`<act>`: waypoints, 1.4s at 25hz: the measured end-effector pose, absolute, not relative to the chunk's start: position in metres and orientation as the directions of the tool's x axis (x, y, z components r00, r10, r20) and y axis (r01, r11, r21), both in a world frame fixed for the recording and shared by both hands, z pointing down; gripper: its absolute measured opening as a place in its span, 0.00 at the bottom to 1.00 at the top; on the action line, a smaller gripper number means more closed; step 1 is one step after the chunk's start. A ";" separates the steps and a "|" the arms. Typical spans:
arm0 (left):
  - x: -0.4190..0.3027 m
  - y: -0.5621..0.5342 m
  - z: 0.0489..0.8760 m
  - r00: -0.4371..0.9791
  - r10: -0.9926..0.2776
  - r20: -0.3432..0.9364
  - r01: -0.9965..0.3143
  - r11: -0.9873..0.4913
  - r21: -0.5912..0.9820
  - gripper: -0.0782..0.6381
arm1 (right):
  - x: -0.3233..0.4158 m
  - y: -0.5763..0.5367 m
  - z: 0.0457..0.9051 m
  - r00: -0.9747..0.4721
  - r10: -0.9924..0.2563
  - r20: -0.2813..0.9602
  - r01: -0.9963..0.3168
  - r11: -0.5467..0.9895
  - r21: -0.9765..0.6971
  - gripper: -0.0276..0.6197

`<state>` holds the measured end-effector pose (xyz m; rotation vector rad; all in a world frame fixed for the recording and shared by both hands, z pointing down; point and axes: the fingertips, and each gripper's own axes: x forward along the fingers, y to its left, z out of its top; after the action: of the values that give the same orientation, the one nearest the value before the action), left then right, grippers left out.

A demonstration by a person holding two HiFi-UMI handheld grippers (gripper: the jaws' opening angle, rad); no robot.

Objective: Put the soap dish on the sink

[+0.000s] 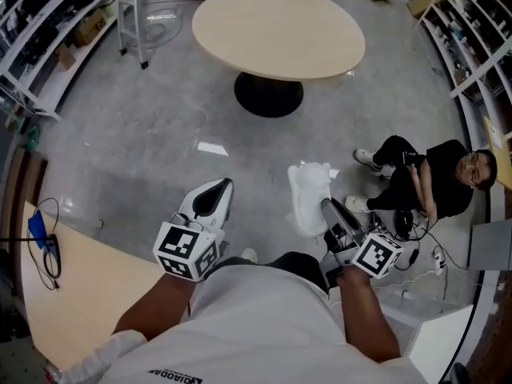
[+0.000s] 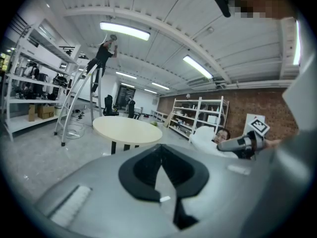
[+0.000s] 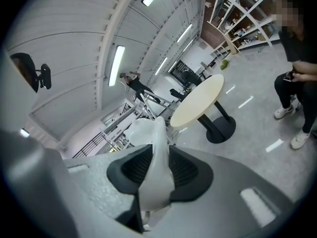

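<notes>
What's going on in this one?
A person stands in an open workshop with a gripper in each hand. The right gripper has its jaws clamped on a white soap dish, held above the floor and not yet set down. The left gripper is empty, jaws together. A round table stands ahead.

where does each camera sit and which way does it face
Head view: on the person's head, looking down at the floor, round table and seated person; forearms, shirt, left gripper and right gripper holding the soap dish show.
Left gripper view: on the left gripper, looking along its closed, empty jaws toward shelves; the right gripper shows at right.
Right gripper view: on the right gripper, tilted, looking along jaws clamped on the soap dish.
Shared: all three show the table and seated person.
</notes>
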<state>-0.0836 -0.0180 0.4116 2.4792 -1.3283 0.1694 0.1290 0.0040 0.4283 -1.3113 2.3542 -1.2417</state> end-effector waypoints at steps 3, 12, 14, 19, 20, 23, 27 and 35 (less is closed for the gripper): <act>-0.085 -0.022 0.413 0.569 -0.782 0.255 -0.821 -0.520 0.237 0.12 | 0.131 0.002 0.429 -0.584 -0.775 0.242 -0.631 0.245 -0.736 0.21; -0.081 -0.033 0.427 0.560 -0.778 0.286 -0.827 -0.505 0.246 0.12 | 0.137 -0.013 0.439 -0.586 -0.772 0.247 -0.618 0.228 -0.752 0.21; -0.083 -0.039 0.428 0.552 -0.782 0.289 -0.832 -0.497 0.244 0.12 | 0.135 -0.022 0.441 -0.595 -0.765 0.245 -0.616 0.239 -0.750 0.21; -0.083 -0.056 0.427 0.540 -0.787 0.298 -0.841 -0.490 0.229 0.12 | 0.131 -0.050 0.440 -0.613 -0.758 0.220 -0.590 0.255 -0.766 0.21; -0.082 -0.061 0.426 0.538 -0.788 0.300 -0.843 -0.488 0.227 0.12 | 0.132 -0.055 0.438 -0.613 -0.760 0.216 -0.589 0.258 -0.766 0.21; -0.078 -0.078 0.422 0.529 -0.795 0.297 -0.848 -0.482 0.221 0.12 | 0.138 -0.071 0.434 -0.615 -0.760 0.210 -0.588 0.265 -0.764 0.21; -0.065 -0.105 0.417 0.525 -0.801 0.288 -0.850 -0.479 0.218 0.12 | 0.151 -0.098 0.434 -0.620 -0.757 0.208 -0.588 0.272 -0.762 0.21; -0.048 -0.161 0.404 0.512 -0.813 0.278 -0.859 -0.476 0.187 0.12 | 0.164 -0.160 0.429 -0.636 -0.751 0.176 -0.561 0.293 -0.774 0.21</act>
<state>-0.0480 -0.1612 0.4041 2.4558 -1.4014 0.2160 0.1645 -0.1596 0.4293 -1.2094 2.3390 -1.2589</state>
